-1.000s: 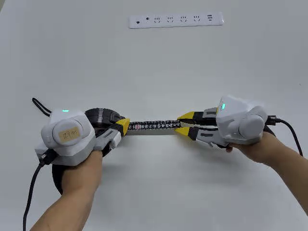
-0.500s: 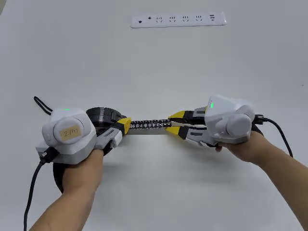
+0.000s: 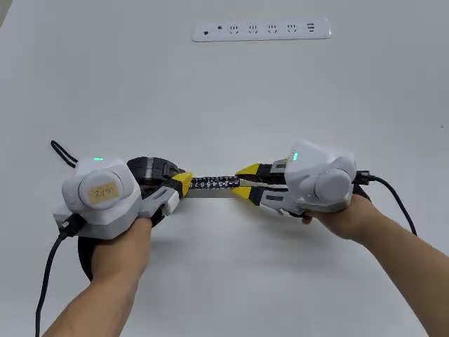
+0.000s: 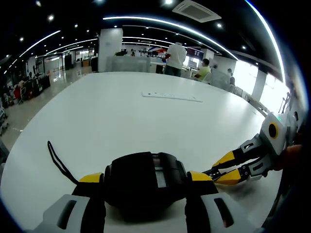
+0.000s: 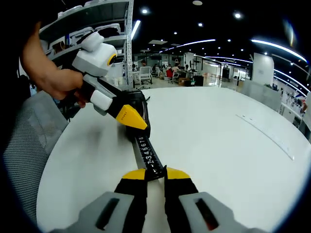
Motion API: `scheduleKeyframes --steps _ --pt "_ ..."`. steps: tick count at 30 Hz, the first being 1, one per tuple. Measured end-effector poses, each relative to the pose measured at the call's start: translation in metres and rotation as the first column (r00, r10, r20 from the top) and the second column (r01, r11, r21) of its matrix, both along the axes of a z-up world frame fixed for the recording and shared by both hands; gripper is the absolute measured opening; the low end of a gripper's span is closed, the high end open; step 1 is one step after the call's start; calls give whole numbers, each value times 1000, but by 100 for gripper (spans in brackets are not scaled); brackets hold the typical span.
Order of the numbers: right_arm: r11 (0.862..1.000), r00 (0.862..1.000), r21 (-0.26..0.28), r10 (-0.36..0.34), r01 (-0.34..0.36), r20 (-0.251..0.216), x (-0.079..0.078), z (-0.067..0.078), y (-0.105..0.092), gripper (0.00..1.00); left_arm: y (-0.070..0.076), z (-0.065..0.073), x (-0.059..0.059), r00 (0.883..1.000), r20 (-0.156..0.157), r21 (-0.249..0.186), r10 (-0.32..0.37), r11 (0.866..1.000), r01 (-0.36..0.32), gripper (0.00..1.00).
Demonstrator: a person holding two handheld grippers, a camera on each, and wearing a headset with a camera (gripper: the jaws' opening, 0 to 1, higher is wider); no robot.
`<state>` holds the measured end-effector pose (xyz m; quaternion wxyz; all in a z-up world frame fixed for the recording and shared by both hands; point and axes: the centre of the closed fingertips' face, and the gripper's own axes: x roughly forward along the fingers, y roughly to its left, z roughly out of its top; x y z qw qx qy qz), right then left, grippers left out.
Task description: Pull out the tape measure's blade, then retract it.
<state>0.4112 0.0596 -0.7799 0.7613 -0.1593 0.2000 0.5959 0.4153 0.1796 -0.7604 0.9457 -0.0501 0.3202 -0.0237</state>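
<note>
A black tape measure case point(image 3: 153, 173) lies on the white table, clamped between the yellow-tipped jaws of my left gripper point(image 3: 175, 188). In the left gripper view the case point(image 4: 145, 180) sits between the jaws of the left gripper point(image 4: 146, 178). A short length of black blade with white numbers point(image 3: 214, 183) runs rightward from the case. My right gripper point(image 3: 244, 181) is shut on the blade's end. The right gripper view shows the blade point(image 5: 147, 154) leading from my right gripper point(image 5: 155, 174) to the case point(image 5: 137, 108).
A white power strip point(image 3: 261, 30) lies at the far side of the table, also in the left gripper view as a power strip point(image 4: 171, 96). A black wrist strap point(image 3: 62, 154) trails left of the case. Cables hang from both grippers. People stand far behind.
My right gripper has moved left toward the case, still shut on the blade's end. The exposed blade has grown shorter. The left gripper and the case stay put.
</note>
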Motion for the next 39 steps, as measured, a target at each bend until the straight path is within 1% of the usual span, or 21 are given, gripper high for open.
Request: scheduleKeyframes --steps 9,14,35,39 --pt "1000 1000 6 2 -2 -4 -2 -1 13 11 0 -2 0 1000 -4 -4 -1 1000 1 63" --pt "1000 1000 0 5 -5 11 -3 -3 20 11 1 -2 1 1000 -5 -4 -1 1000 1 63" --pt "1000 1000 14 16 -16 4 -6 -5 60 12 1 -3 1 1000 -13 -12 0 1000 0 64" --pt "1000 1000 11 17 -17 5 -6 -6 64 12 1 -3 1 1000 -13 -13 3 1000 -3 64"
